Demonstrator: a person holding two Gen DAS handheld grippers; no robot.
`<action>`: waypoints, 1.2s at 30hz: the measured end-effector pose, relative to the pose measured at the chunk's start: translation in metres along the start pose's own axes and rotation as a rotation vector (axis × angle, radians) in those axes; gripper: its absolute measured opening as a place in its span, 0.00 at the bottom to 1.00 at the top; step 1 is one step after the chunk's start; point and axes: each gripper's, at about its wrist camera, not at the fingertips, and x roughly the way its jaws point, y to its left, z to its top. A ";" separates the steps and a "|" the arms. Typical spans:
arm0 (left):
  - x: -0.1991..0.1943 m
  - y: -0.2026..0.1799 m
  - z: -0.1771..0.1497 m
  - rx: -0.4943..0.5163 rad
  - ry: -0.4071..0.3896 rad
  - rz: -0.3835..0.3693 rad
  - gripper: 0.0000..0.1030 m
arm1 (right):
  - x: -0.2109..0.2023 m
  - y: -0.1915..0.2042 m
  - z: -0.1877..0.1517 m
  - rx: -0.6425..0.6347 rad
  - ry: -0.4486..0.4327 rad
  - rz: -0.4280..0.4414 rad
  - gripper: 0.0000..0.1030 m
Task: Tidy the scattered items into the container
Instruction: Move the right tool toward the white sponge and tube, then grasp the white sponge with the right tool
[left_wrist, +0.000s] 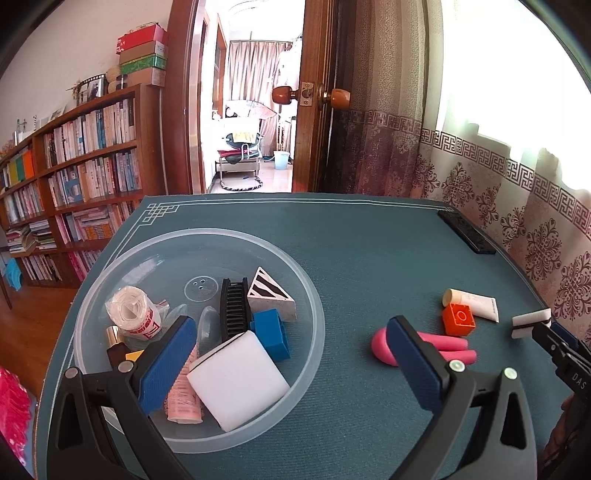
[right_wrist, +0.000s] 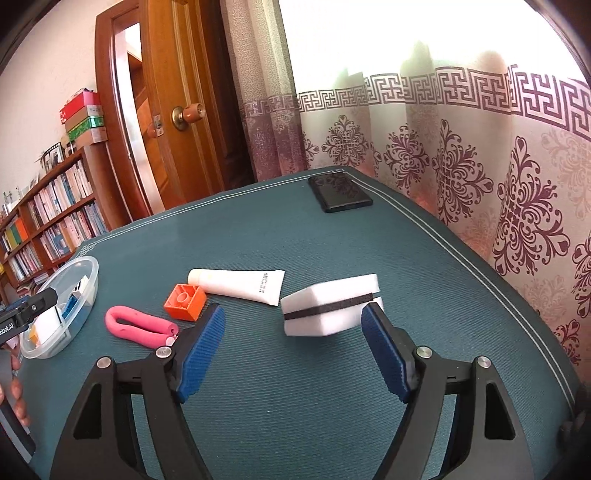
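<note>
Four bits left on the teal bench outside the clear round plastic container (left_wrist: 312, 295); nearest the wide-open, empty right tool (right_wrist: 293, 347) is the white foam sponge block with a black stripe (right_wrist: 328, 308), light and squishy, so pinch its flat white faces gently. Left tool (left_wrist: 291, 360) gapes empty over the container
</note>
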 end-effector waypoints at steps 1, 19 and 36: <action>0.001 -0.002 0.000 0.005 0.002 -0.002 1.00 | -0.001 -0.005 0.000 0.009 0.000 -0.007 0.77; 0.006 -0.042 -0.012 0.096 0.054 -0.045 1.00 | 0.026 -0.036 0.002 -0.058 0.161 0.066 0.77; 0.019 -0.090 -0.019 0.157 0.126 -0.084 1.00 | 0.041 -0.038 -0.003 -0.052 0.241 0.113 0.55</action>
